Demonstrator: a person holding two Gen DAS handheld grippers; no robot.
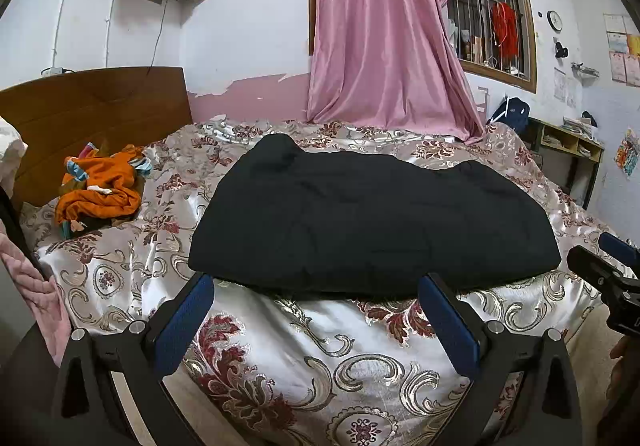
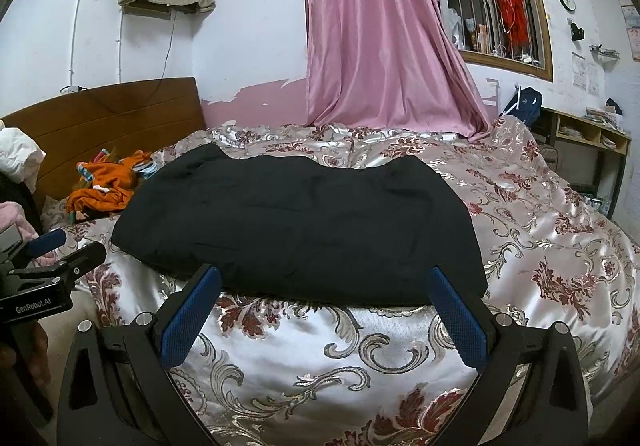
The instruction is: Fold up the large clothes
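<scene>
A large black garment point(image 1: 368, 222) point(image 2: 304, 222) lies spread flat across the patterned bedspread point(image 1: 320, 358) point(image 2: 340, 366), its near hem just beyond both sets of fingertips. My left gripper point(image 1: 316, 282) is open, its blue pads wide apart with nothing between them, facing the garment's near edge. My right gripper point(image 2: 326, 274) is open too, empty, in front of the same hem further right. In the right wrist view the left gripper point(image 2: 52, 246) shows at the left edge; in the left wrist view the right gripper point(image 1: 604, 258) shows at the right edge.
A crumpled orange cloth pile point(image 1: 100, 190) point(image 2: 104, 186) sits near the wooden headboard point(image 1: 92, 106). A pink curtain point(image 1: 384, 46) hangs down onto the bed's far side. A desk with shelves point(image 2: 588, 142) stands at the right wall. Pink fabric point(image 1: 36, 286) hangs at the left.
</scene>
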